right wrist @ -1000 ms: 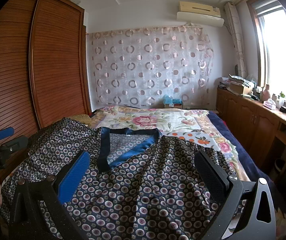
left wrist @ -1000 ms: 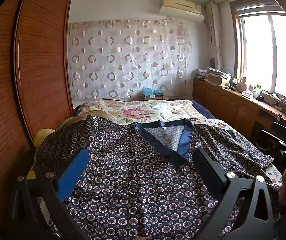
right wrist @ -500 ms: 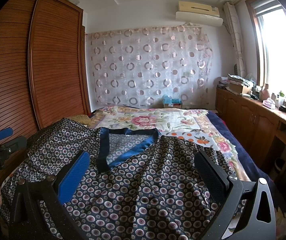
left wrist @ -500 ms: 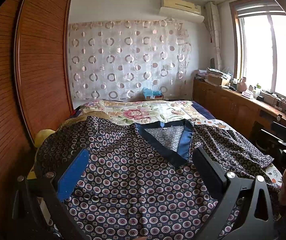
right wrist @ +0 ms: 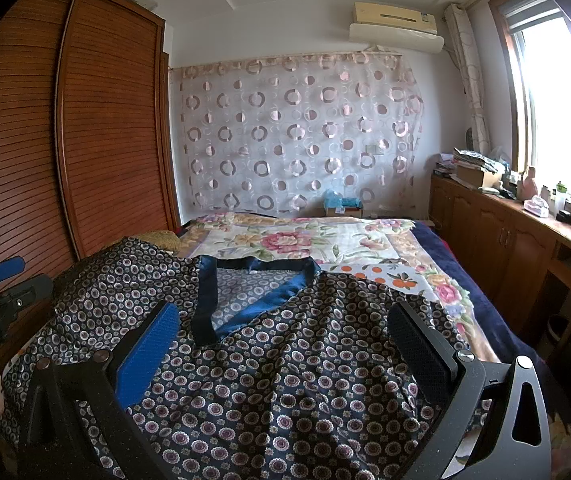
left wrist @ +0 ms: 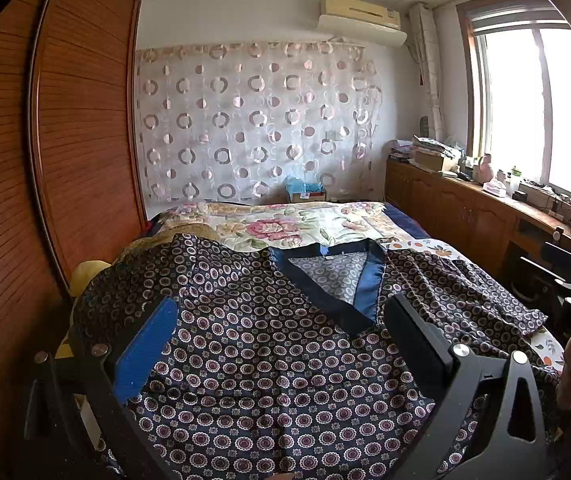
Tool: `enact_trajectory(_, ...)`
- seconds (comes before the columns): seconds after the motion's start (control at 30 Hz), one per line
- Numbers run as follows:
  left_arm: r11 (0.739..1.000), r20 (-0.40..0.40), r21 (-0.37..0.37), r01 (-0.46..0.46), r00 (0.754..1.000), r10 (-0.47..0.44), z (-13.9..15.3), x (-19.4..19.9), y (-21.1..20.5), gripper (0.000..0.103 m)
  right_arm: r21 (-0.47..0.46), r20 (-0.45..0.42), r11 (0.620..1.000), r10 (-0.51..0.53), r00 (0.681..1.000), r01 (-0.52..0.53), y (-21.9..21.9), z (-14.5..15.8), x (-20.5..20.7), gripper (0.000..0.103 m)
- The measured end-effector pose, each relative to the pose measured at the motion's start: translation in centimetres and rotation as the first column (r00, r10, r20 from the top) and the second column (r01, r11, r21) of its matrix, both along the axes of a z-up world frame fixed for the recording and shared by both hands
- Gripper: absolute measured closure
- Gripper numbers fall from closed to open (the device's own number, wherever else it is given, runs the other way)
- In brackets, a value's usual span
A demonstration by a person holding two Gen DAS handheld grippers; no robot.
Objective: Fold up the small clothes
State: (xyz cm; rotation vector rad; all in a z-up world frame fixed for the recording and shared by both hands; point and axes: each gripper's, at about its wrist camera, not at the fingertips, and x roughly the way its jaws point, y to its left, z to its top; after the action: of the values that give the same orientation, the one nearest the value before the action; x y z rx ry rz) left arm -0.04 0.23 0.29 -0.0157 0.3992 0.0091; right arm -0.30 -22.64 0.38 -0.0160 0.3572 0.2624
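Basically pre-fold: patterned top (left wrist: 269, 364) lies spread face-up on the bed (left wrist: 305, 224), blue V-neck collar (left wrist: 337, 280) at the far side, sleeves out left and right. Left gripper (left wrist: 281, 344) and right gripper (right wrist: 285, 344) both hover over the near hem, fingers wide apart, nothing held. Next, I'd guess: drop to an edge or sleeve, pinch, fold inward. Small white neck tag (left wrist: 327, 257) unreadable; partial lettering on left gripper body, not legible.
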Motion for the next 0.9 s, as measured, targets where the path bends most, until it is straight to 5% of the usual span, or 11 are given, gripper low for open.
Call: enact_trajectory(0.9,1.000,0.004,0.003,0.000,1.000,0.000,0.03,-0.01,-0.16,0.000,-0.001,0.004,1.000,0.003,1.000,-0.003,0.02,-0.02,0.03,0.000)
